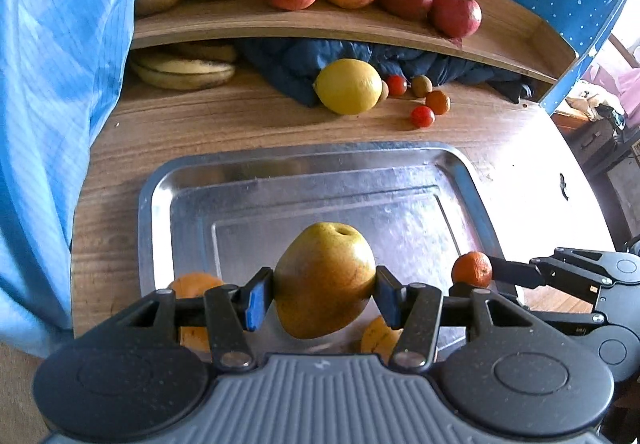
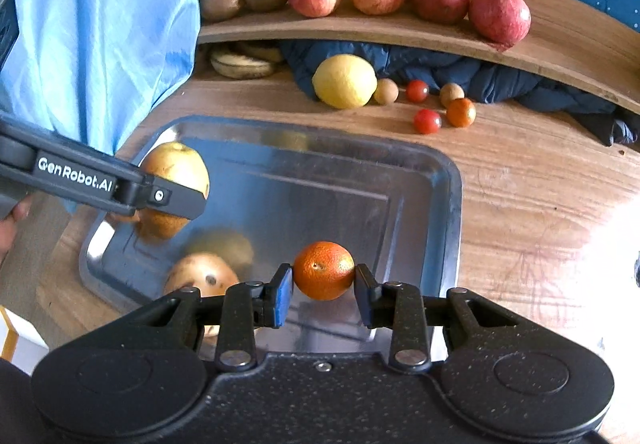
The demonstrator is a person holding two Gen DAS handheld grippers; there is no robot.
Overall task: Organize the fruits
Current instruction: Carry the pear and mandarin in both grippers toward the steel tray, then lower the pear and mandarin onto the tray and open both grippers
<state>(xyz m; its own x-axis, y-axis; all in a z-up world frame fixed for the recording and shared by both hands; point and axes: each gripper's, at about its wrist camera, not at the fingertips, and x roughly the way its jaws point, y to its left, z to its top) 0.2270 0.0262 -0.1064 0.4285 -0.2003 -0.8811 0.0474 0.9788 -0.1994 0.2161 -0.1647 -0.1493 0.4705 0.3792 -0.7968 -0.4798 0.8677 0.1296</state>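
Left gripper point(image 1: 324, 298) clamps smooth pear point(image 1: 325, 280) over shiny metal tray point(image 1: 304, 168).

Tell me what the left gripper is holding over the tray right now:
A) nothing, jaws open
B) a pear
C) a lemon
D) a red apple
B: the left gripper has its jaws shut on a yellow-green pear above the metal tray, while the lemon lies on the table behind it and the right gripper holds a small orange.
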